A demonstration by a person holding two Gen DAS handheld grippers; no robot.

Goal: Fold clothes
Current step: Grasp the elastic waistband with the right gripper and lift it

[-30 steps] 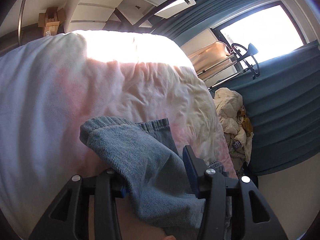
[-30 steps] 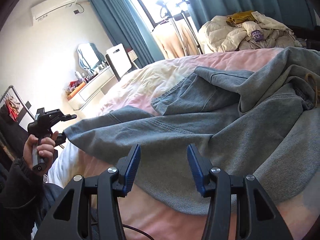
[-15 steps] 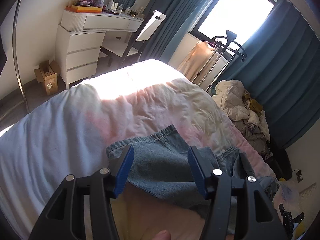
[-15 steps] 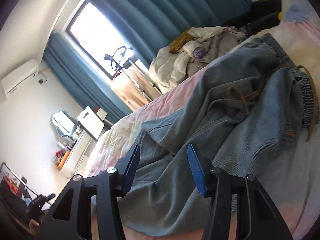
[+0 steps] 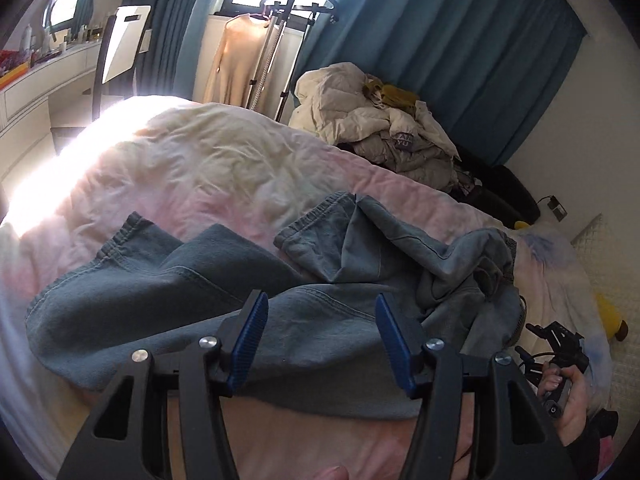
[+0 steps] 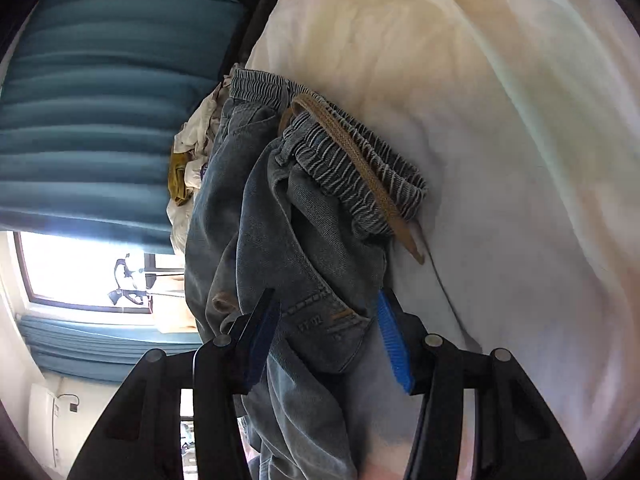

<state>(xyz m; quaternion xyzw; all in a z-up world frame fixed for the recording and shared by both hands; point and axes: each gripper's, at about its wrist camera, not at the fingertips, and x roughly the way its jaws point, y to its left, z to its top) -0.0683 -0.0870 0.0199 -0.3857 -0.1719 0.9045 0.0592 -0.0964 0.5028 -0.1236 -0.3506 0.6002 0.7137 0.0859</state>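
Crumpled blue denim jeans (image 5: 320,280) on pink bed (image 5: 224,168), lying just beyond released left gripper (image 5: 322,340) and between released right gripper (image 6: 328,340) fingers.

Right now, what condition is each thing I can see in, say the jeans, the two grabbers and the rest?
Jeans: crumpled on the bed, unfolded.
Waistband: bunched, brown drawstring loose.
Left gripper: fingers open, empty, over the jeans.
Right gripper: fingers open around the pocket area, not closed.
Bedcover: wrinkled.
Curtains: partly drawn.
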